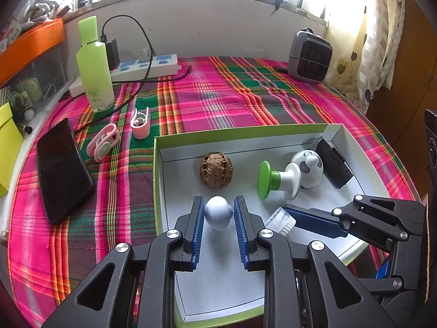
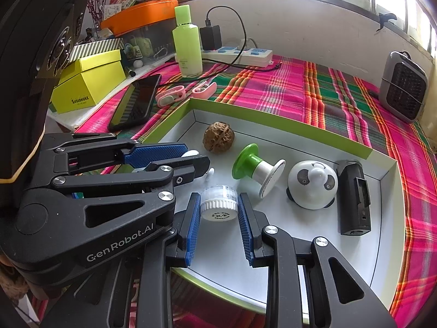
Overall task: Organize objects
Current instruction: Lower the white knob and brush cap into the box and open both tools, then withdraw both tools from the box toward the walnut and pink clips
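Fingers pinch white ball — right gripper clamps jar.

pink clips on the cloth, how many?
2. Both lie outside the box on the plaid cloth between phone and box: one pink clip beside the phone, the other near the green bottle.

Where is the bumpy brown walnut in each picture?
Left wrist view: the walnut sits near the middle of the picture, in the back left part of the box, beyond the left gripper.
Right wrist view: the walnut sits just left of the middle, near the box's far corner.
Shared landmark: the green and white spool lies to its right in both.
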`<state>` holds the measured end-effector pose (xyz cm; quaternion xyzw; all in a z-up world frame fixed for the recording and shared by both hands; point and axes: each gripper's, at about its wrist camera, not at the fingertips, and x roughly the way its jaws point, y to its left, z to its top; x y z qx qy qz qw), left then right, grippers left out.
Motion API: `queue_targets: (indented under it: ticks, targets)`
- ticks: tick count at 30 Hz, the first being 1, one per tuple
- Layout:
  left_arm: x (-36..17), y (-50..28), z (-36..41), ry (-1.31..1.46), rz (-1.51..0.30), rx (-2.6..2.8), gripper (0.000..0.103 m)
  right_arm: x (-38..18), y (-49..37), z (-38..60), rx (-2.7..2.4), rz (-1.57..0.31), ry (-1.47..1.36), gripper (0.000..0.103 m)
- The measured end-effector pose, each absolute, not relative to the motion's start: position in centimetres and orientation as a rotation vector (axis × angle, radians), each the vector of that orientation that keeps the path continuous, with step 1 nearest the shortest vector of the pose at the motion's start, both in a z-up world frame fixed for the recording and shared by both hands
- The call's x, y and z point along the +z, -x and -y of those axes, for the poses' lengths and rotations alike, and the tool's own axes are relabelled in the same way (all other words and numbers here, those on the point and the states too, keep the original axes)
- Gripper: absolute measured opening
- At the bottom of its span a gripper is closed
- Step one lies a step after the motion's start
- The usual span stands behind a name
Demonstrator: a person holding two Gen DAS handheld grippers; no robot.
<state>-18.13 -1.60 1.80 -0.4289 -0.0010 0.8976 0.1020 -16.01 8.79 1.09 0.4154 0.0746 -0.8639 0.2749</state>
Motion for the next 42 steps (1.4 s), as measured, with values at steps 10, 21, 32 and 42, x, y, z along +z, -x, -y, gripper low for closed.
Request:
queue_targets:
  ticks: [10,21,32,42]
  targets:
    - [1.8,18.1,1.6,1.268,0.006,2.650,0.023,1.1,16.0,-8.9,-2.319,-0.199,-1.117,0.029]
    - [2.1,17.5,1.6,1.270,0.013,2.661,0.035,1.2,15.7,-9.1,-2.333,-0.200,-1.108,0.032]
    - [2.8,16.7,1.9,1.254,0.033,2.675,0.039,1.7,15.1,-9.5,-2.347,-0.188,-1.099,0.034]
    - [4.1,15.1,2.3,1.217,0.046,2.696,0.040,2.5,13.7,-9.8,-2.373,-0.167,-1.071,0.035]
